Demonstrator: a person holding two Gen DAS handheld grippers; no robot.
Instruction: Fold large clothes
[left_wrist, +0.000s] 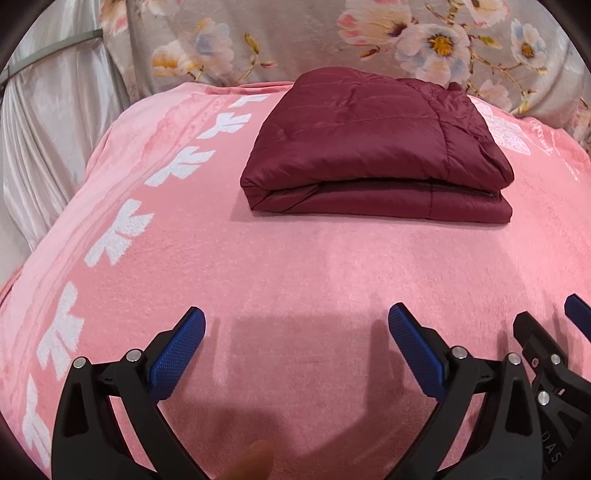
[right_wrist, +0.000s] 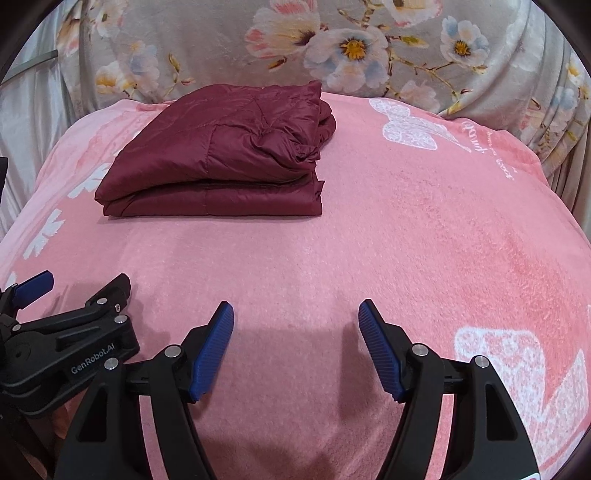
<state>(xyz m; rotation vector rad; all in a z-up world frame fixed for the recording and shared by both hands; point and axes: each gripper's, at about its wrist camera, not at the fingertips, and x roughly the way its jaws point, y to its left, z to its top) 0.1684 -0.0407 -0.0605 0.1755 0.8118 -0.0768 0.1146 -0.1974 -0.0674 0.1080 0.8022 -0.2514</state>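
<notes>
Left wrist view: you are looking over your left gripper (left_wrist: 295, 350) at a maroon quilted jacket (left_wrist: 376, 155) lying folded on a pink blanket (left_wrist: 295, 266), well ahead of the fingertips.
Right wrist view: you are seeing the same jacket (right_wrist: 221, 155) up and to the left of your right gripper (right_wrist: 295, 347), with the left gripper (right_wrist: 66, 332) sitting just beside it at the lower left.
Left jaws: they are standing wide apart, with nothing but blanket showing between the blue pads (left_wrist: 177, 354).
Right jaws: they are standing well open and holding nothing; only blanket is showing between them.
Jacket position: it is resting as a compact stack of layers toward the far side of the blanket, in front of a flowered cloth (right_wrist: 369, 48); neither gripper is touching it.
Near edge: you are facing a tidy doubled fold, the layers lying flush.
Right side: the layers are bunching loosely there, with puckered ends showing.
Handling, judged: the jacket is probably light, puffy and soft, and its shiny shell is likely slippery, so pinched layers may be sliding over each other.
Grip advice: if you are moving it, be taking hold low on the near folded edge, both grippers spaced apart and catching all layers together; the bunched side is looking the likelier to spill open.
Progress, judged: folding is appearing essentially complete.
</notes>
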